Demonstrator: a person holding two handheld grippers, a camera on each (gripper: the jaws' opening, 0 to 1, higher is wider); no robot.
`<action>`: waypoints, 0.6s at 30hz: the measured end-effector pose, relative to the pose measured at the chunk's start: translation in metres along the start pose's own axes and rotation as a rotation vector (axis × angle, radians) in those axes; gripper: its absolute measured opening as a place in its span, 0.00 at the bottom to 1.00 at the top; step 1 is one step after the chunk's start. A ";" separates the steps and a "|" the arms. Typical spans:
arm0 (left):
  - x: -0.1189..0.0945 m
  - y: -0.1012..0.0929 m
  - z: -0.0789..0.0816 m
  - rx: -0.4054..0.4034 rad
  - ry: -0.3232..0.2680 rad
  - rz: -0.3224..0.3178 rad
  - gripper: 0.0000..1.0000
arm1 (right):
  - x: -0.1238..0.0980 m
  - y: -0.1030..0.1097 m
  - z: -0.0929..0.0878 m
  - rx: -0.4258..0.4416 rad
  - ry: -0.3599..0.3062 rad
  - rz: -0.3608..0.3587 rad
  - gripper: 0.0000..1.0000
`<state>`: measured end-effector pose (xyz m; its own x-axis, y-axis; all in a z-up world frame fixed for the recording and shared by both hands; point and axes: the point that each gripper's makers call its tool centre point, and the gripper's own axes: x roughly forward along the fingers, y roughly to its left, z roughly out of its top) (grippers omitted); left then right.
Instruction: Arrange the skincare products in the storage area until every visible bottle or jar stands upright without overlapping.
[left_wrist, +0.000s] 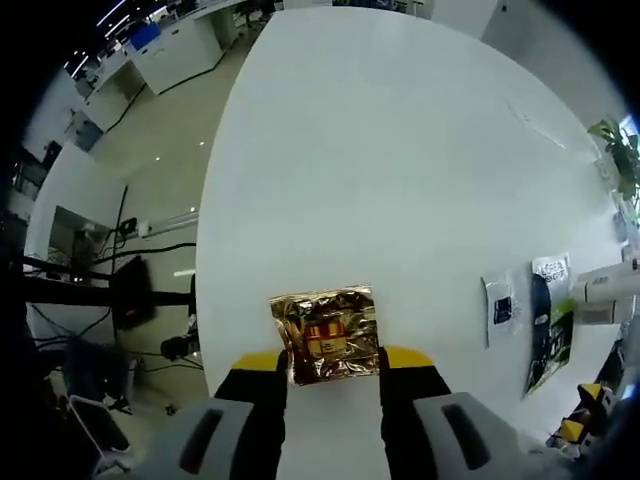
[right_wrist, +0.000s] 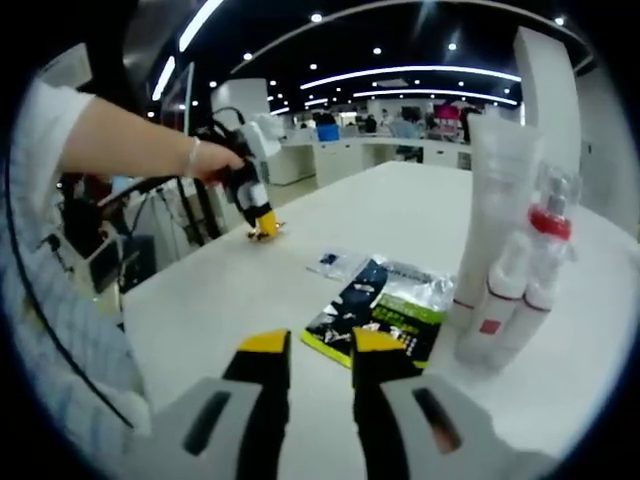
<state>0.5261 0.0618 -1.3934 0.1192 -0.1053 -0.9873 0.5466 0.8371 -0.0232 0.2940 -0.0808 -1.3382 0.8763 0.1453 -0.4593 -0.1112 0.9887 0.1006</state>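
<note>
Pinching a crinkled gold foil sachet (left_wrist: 327, 335) with a red and yellow label between its yellow-tipped black jaws, my left gripper (left_wrist: 333, 362) holds the packet near the edge of the broad white counter (left_wrist: 400, 150). Farther along that counter, off to my right, lie a small white sachet with a dark square print (left_wrist: 500, 308) and a flat dark pouch with a green stripe (left_wrist: 547, 335), side by side. My right gripper (right_wrist: 321, 352) hangs low over the same counter with its jaws close together, a narrow gap between them and nothing in it. Just ahead of it lies that dark and green pouch (right_wrist: 385, 310), and right of the pouch a cluster of skincare products stands upright: a tall frosted white tube (right_wrist: 497, 200) behind, and in front of it a clear bottle with a red collar (right_wrist: 545, 265) beside smaller white bottles (right_wrist: 500, 310), packed so tightly they seem to touch. In the right gripper view my left hand (right_wrist: 215, 160) shows holding its tool over the far corner. Around the counter spreads a big open office with white desks (left_wrist: 170, 50), ceiling light strips and cables on a pale floor (left_wrist: 160, 150).
</note>
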 end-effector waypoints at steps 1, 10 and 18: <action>-0.001 0.000 -0.001 -0.001 -0.002 -0.003 0.37 | 0.000 0.000 0.000 0.000 -0.001 0.001 0.22; -0.013 0.000 -0.015 0.022 -0.021 0.000 0.37 | 0.002 0.002 0.000 -0.003 0.002 0.025 0.22; -0.026 -0.004 -0.025 0.031 -0.059 -0.022 0.37 | 0.007 0.005 0.004 -0.018 -0.001 0.055 0.22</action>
<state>0.4995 0.0745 -1.3714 0.1551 -0.1561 -0.9755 0.5751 0.8171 -0.0393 0.3012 -0.0751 -1.3373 0.8690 0.1991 -0.4531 -0.1672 0.9798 0.1099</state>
